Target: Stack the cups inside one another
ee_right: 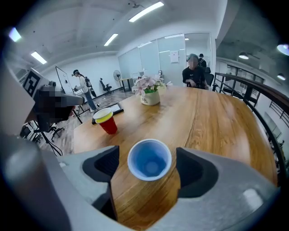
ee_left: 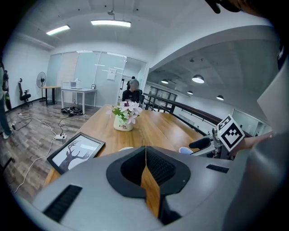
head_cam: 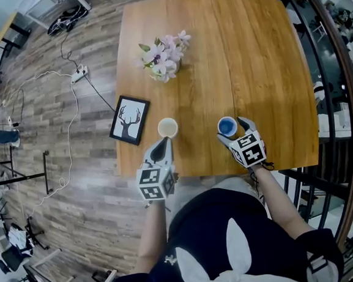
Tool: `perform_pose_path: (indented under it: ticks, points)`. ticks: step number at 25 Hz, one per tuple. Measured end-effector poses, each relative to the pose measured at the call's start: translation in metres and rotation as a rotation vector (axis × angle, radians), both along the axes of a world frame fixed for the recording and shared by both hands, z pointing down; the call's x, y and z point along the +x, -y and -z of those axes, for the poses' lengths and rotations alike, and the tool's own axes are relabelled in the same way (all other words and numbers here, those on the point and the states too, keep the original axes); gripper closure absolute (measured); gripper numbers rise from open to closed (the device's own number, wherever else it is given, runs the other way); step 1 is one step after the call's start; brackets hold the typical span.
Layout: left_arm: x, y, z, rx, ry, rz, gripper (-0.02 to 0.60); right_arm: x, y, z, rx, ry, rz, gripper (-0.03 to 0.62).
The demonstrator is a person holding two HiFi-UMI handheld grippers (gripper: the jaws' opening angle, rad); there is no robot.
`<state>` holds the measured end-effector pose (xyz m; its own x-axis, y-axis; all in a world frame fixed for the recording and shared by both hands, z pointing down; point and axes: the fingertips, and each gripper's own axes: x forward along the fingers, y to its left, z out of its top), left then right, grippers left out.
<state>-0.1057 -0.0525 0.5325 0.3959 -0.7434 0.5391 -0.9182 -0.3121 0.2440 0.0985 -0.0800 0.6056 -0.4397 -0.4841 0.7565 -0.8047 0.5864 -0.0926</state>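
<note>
A blue cup (head_cam: 227,127) stands upright near the table's front edge, its white rim and blue inside showing (ee_right: 149,159). My right gripper (head_cam: 234,131) is open, one jaw on each side of this cup, with a gap on both sides and no pad touching it. A red cup (ee_right: 106,121) with a yellow inside stands to the left (head_cam: 168,127). My left gripper (head_cam: 164,144) is shut and empty, its tip just in front of the red cup. In the left gripper view its jaws (ee_left: 145,151) meet in a line and hide most of that cup.
A pot of pink flowers (head_cam: 164,60) stands mid-table. A framed deer picture (head_cam: 129,119) lies at the left edge of the wooden table (head_cam: 249,57). A railing (head_cam: 332,62) runs along the right. People sit and stand far off in the room.
</note>
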Motion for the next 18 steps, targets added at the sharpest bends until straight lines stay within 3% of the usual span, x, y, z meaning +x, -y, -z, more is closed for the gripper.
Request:
perform_pose_path:
  ticks: [18]
  points:
    - [0.005, 0.0, -0.007, -0.023, 0.004, 0.006, 0.56, 0.001, 0.004, -0.028, -0.035, -0.034, 0.026, 0.201]
